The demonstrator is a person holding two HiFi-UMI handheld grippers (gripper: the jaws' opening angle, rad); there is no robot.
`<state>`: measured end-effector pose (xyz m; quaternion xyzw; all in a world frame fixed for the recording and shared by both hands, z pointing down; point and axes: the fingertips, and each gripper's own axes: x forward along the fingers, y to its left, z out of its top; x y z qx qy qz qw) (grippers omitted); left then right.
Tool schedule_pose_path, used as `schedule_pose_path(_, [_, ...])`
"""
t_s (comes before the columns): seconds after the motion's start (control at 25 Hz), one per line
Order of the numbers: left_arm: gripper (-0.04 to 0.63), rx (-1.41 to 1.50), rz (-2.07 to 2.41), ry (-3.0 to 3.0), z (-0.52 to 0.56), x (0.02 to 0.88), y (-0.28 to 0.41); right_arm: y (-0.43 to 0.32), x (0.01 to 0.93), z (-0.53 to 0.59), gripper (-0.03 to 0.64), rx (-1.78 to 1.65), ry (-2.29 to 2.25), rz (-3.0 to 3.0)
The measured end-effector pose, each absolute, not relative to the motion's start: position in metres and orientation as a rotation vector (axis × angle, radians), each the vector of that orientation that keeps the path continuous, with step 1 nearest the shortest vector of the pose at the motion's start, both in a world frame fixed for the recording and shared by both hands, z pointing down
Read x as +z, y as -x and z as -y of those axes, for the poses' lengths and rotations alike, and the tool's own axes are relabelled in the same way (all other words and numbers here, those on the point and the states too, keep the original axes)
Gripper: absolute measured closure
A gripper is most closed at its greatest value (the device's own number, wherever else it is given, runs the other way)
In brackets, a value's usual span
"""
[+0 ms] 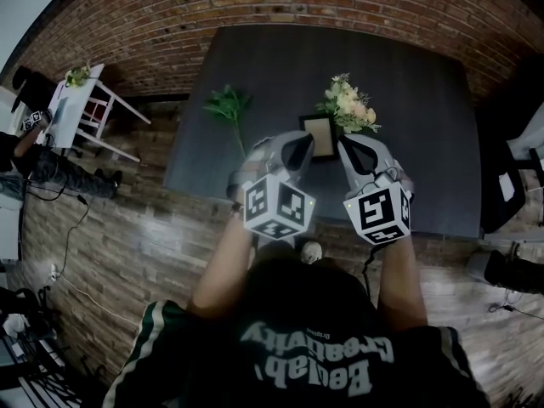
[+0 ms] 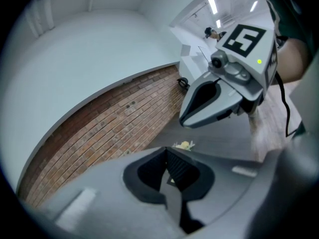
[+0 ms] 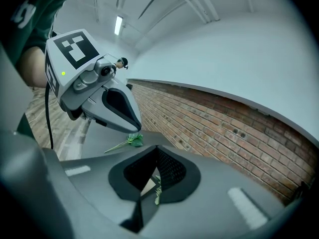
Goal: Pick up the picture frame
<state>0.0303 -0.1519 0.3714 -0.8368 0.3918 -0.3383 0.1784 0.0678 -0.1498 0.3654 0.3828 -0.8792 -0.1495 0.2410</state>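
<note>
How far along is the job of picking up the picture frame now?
Done: nothing yet; the picture frame rests on the table, untouched. In hand: the left gripper and the right gripper hover just before it, jaws together, holding nothing. Left: open the jaws, reach the frame, close on it, lift.

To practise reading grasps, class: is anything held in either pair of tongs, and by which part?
Nothing is held. The left tongs and right tongs are both shut and empty; the frame sits on the table beyond them, untouched.
</note>
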Motion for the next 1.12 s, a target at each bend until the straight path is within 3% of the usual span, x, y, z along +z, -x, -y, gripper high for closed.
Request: schedule_pose_path(1.12, [0.592, -0.974, -1.105, 2.379, 0.1623, 0.3787, -0.0395, -0.0751, 0.3722, 0.1556, 0.611, -0.392, -1.029, 2.402])
